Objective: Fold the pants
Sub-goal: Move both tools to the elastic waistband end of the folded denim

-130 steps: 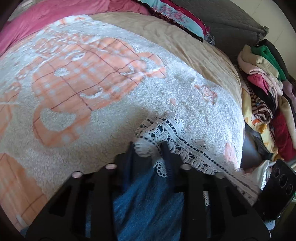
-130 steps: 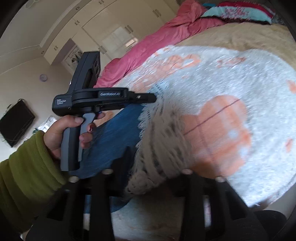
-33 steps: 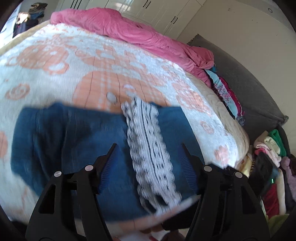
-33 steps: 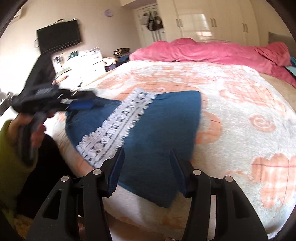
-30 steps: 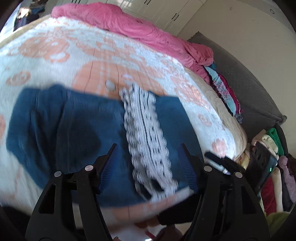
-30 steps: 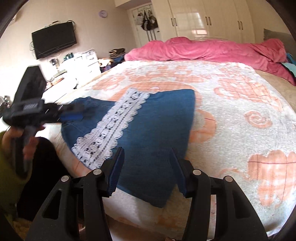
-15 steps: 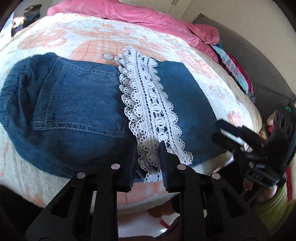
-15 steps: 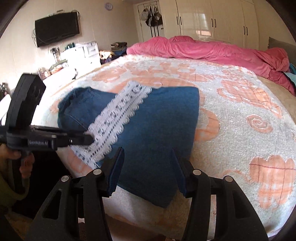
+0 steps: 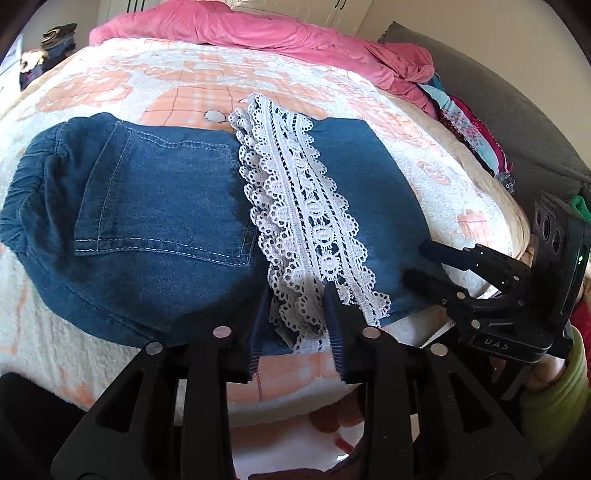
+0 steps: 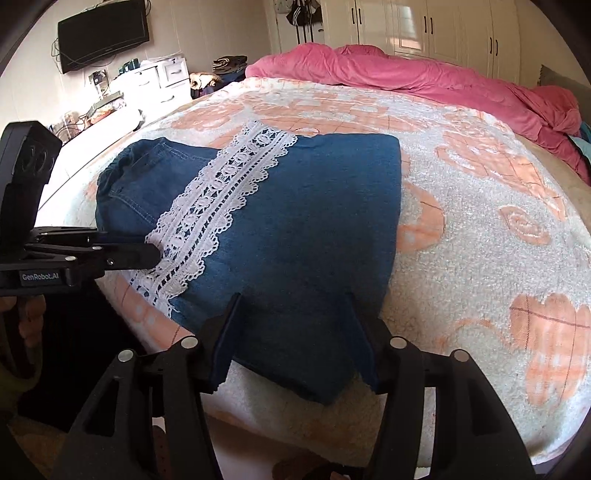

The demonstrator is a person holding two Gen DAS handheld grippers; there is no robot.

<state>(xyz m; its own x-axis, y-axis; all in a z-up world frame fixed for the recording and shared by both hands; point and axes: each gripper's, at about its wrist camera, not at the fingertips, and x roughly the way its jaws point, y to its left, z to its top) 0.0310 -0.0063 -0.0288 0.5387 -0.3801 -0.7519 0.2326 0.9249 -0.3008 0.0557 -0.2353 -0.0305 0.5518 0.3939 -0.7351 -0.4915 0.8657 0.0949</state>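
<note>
The blue denim pants [image 9: 159,206] lie folded flat on the bed, with a white lace hem [image 9: 306,221] across the middle. They also show in the right wrist view [image 10: 314,221], lace [image 10: 221,192] to the left. My left gripper [image 9: 295,317] has its jaws narrowly apart around the near end of the lace at the bed's edge; whether it grips the lace is unclear. My right gripper [image 10: 291,332] is open, its jaws straddling the near right corner of the denim. Each gripper shows in the other's view, the right [image 9: 428,266] and the left [image 10: 147,254].
The bed carries a white and orange fleece blanket [image 10: 480,206] and a bunched pink duvet [image 10: 406,77] at the far side. A pile of clothes [image 9: 472,129] lies by a grey headboard on the right. A TV [image 10: 103,33] and white drawers [image 10: 162,81] stand at the left.
Both grippers let go of the pants, now laid folded on the bed. My left gripper came down to the lace's near end and narrowed. My right gripper stayed open by the corner.
</note>
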